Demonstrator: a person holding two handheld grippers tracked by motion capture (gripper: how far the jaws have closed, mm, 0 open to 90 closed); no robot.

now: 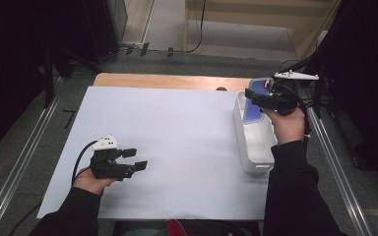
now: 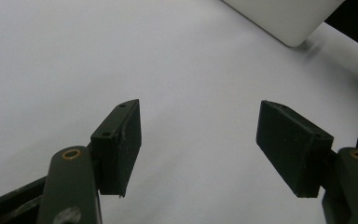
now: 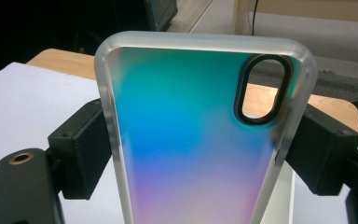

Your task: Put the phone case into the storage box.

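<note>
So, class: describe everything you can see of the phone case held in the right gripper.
The phone case is a thin shell with a frosted, translucent rim and a glossy back that shades from teal through blue to pink-violet. A black-edged oval camera cutout sits near one top corner, with wood showing through it. It stands upright, clamped by its two long edges in the right gripper, above the white tray at the table's right side. Its lower end is cut off from sight.

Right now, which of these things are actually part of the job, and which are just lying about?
In the job:
- phone case, clamped between the right gripper's fingers
- white tray below it

Not in use:
- left gripper, open, holding nothing
- white sheet over the table
- cables on the floor beyond
</note>
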